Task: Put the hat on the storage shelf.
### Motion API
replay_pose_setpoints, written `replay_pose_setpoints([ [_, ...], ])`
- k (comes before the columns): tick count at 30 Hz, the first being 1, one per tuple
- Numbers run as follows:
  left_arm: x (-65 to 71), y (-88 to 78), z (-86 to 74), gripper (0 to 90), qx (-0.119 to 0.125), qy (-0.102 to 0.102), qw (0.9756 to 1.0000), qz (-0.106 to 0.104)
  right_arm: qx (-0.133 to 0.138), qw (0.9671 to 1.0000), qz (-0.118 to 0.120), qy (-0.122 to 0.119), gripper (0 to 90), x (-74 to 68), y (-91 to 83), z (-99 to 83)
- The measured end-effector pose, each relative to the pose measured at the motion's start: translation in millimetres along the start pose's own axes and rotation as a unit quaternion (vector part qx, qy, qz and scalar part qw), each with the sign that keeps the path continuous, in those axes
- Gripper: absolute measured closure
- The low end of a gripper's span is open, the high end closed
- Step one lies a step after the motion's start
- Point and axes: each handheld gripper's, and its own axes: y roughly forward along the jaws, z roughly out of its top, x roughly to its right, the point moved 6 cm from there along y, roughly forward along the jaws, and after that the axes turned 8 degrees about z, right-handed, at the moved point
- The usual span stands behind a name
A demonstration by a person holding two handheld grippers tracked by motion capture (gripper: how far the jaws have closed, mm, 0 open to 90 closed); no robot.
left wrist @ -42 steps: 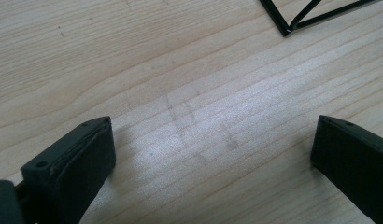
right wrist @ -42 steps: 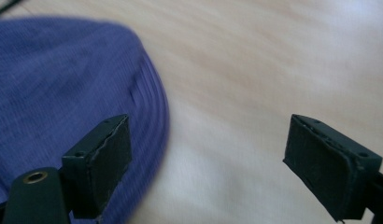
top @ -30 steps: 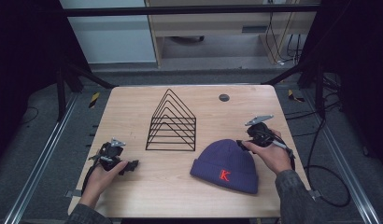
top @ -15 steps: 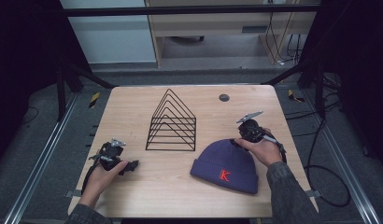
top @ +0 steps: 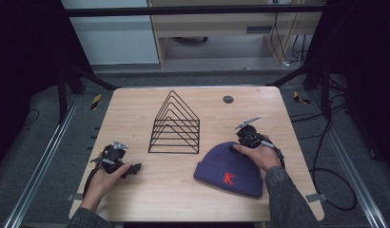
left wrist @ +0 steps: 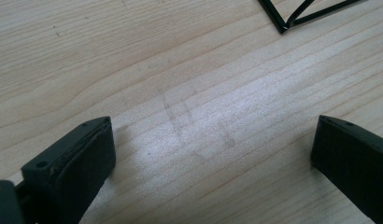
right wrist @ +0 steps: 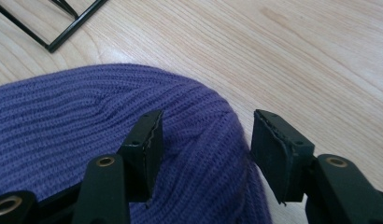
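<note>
Right now my right gripper [right wrist: 206, 154] sits on the crown end of the purple ribbed knit beanie [right wrist: 87, 135], jaws half spread with a fold of the knit bulging up between them; they have just been closing in on it. One pad digs into the wool on one side, the other stands at the beanie's edge, and I can't tell if it presses yet. From the high view the right gripper [top: 244, 137] meets the beanie [top: 226, 164] at its far right end, my hand [top: 259, 154] behind it. The beanie lies flat on the light wooden table [top: 136, 109], front right area, a red K on its cuff facing my side. Just left of it and farther back stands the black wire triangular rack [top: 175, 126], upright, not touching the beanie; one corner of it shows in the right gripper view. My left gripper [left wrist: 213, 154] is spread wide over bare wood, nothing between the jaws, a corner of the rack ahead. From above, left gripper [top: 133, 168] rests near the front left edge, well apart from the beanie. Small dark round disc [top: 228, 99] lies near the far edge.
</note>
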Motion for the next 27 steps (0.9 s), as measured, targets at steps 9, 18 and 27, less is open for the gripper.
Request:
replay_pose_setpoints([
  [9,1.4,0.4,0.4,0.0,0.001,-0.004,1.0,-0.002,-0.016,0.9999,-0.003,-0.002,57.2,-1.0,11.8,-3.6],
  [18,2.4,0.1,0.5,0.0,0.002,0.0,1.0,-0.003,0.007,0.9998,-0.001,-0.019,77.4,-9.1,2.6,-5.0],
  [27,3.4,-0.3,-0.1,0.0,0.004,0.004,1.0,-0.006,0.045,0.998,0.002,-0.045,78.2,-25.4,-22.2,-2.4],
])
